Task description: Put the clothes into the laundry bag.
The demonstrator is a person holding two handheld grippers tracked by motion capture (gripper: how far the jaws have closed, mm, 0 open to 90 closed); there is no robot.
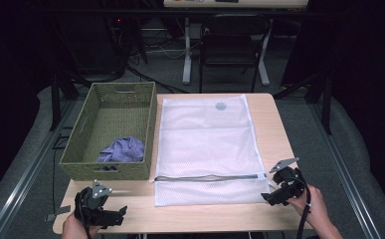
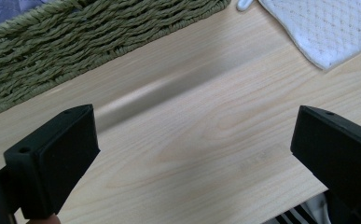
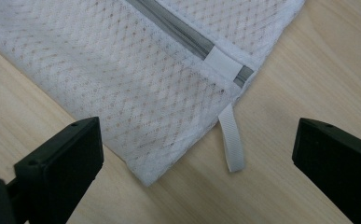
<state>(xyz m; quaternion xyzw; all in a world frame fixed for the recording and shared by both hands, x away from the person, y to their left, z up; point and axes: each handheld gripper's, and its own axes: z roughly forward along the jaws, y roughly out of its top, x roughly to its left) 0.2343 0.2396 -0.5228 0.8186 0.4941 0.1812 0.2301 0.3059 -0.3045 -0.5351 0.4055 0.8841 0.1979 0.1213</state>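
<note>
White mesh bag [image 1: 207,144], flat, grey zipper [image 3: 183,30]

Basket [image 1: 111,130] at table's [image 1: 274,124] left, cloth [image 1: 122,149] inside it, mesh bag [image 1: 207,144] flat just right of basket

We're looking at a lab or recording studio, not a home. The light wood table [image 1: 267,119] stands alone inside black curtains [image 1: 359,59] that close off both sides, w/ dark metal frame posts [image 1: 55,99] at the corners and rails [image 1: 16,184] along the grey floor. Beyond the table's far edge we see a black folding chair [image 1: 232,40], a white desk leg [image 1: 187,55] and loose cables [image 1: 155,50] trailing on the floor, plus a small red indicator light [image 1: 119,21] on gear in the dark. Ahead of the left jaws sits a woven green basket [image 2: 75,42]; between the right jaws lies a white mesh laundry bag [image 3: 136,79] – household props laid out for a staged setup.
</note>
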